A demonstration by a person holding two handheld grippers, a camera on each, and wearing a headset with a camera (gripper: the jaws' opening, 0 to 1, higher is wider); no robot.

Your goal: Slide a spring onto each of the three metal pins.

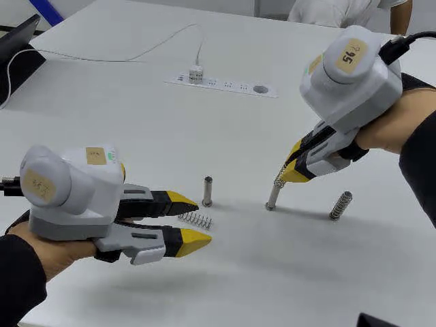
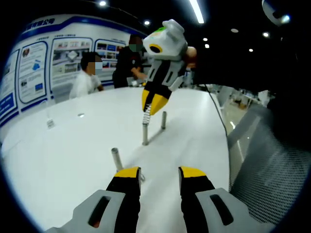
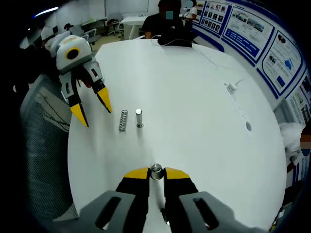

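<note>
My left gripper (image 1: 203, 221) is wide open and holds nothing. A loose spring (image 1: 195, 219) lies flat just off its tips, with a bare pin (image 1: 207, 191) at the spring's 12 o'clock. My right gripper (image 1: 289, 174) pinches a second spring (image 1: 279, 181) atop the middle pin (image 1: 273, 197). At that pin's 3 o'clock stands the last pin (image 1: 340, 206), spring-covered.

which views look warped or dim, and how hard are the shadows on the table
Head view: even light, straight lines, soft shadows under the left tool and beside the bare pin. Left gripper view: fisheye bend, dark ceiling, flaring lights; the right tool and its spring read crisp. Right gripper view: same bend, bright table, curved edge.
</note>
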